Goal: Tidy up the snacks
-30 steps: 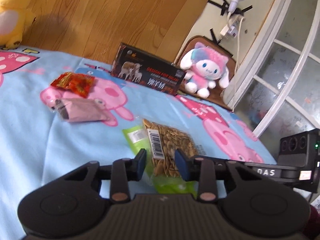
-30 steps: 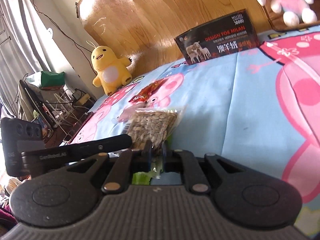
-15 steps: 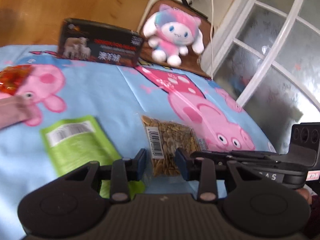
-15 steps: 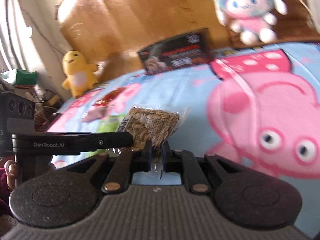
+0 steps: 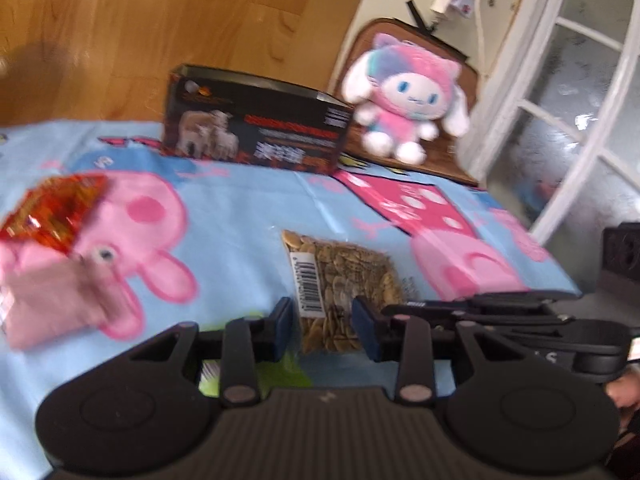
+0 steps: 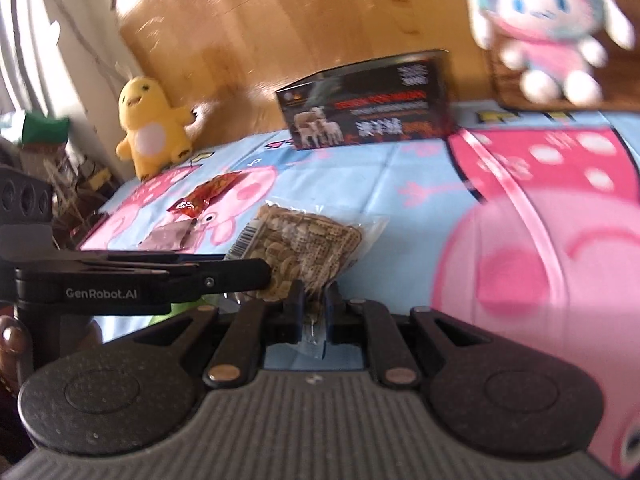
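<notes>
A clear bag of pumpkin seeds [image 5: 336, 280] [image 6: 304, 240] is held off the blue cartoon sheet. My right gripper [image 6: 313, 314] is shut on the bag's near edge. My left gripper [image 5: 322, 330] is open, with its jaws on either side of the bag's near end and not touching it. A red snack pack [image 5: 52, 212] [image 6: 208, 196] and a pink pack [image 5: 56, 308] [image 6: 170, 236] lie to the left on the sheet. A green pack [image 5: 256, 368] lies under my left gripper, mostly hidden.
An open black box [image 5: 256, 128] [image 6: 368, 108] stands at the back against the wooden headboard. A pink and white plush [image 5: 404, 96] [image 6: 544, 36] sits to its right. A yellow plush [image 6: 150, 128] sits at the back left. A glass door [image 5: 580, 120] is at the right.
Both grippers have moved forward toward the black box with the seed bag in the right one. The green pack has slid back under my left gripper. The red and pink packs have come back into view.
</notes>
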Tool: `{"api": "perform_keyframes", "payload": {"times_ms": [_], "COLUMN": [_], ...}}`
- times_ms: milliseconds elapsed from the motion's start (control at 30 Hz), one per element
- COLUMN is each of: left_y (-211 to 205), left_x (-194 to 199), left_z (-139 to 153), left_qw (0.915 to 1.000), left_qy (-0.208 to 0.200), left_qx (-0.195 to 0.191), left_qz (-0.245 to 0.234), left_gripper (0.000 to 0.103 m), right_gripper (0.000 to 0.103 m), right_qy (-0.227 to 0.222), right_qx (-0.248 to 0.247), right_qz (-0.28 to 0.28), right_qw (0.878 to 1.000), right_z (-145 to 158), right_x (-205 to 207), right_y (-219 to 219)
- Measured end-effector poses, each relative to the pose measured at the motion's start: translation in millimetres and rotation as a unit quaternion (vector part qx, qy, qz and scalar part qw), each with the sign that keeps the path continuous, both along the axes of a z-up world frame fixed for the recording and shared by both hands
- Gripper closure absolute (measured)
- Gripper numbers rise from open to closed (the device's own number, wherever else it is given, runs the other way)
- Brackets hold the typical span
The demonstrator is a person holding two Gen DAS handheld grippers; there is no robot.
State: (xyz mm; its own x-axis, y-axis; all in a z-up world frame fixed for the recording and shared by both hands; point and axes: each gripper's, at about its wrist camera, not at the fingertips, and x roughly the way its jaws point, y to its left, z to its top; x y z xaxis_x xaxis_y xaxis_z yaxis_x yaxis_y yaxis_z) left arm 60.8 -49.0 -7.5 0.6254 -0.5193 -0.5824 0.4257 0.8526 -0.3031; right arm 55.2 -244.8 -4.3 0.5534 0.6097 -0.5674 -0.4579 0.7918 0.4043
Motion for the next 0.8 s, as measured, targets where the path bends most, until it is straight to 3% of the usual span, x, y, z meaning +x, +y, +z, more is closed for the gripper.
{"api": "perform_keyframes", "payload": {"times_ms": [267,467,633,800], "left_y": [1.3,10.4,11.7,-0.3], "left_x": [17.0,19.9,41.6,112.9], "left_z": [-2.8,0.9,40.5,81.7], "left_qw": [0.9997,0.9992,0.9976,0.9944], "left_qy": [-0.014,0.000,-0.041,-0.088], "left_qx": [0.004,-0.030,-0.040,-0.008], "left_qz": [0.020,0.027,0.037,0.058], "left_gripper": [0.068,0.069,0.069,0.068], "right_gripper": [0.090,0.090,0.090,0.090], "right_qy": [-0.011,-0.011,-0.047,-0.084], "right_qx": [0.012,0.032,0.063,0.081], "right_qz": [0.005,0.005,0.008,-0.020], "right_qw": [1.000,0.999,0.997,0.993], "right_z": [-7.7,-3.2,26.8,46.2], "right_x": [15.1,16.2,49.4,126.4], "right_y": [4.5,1.8,0.3,12.5]}}
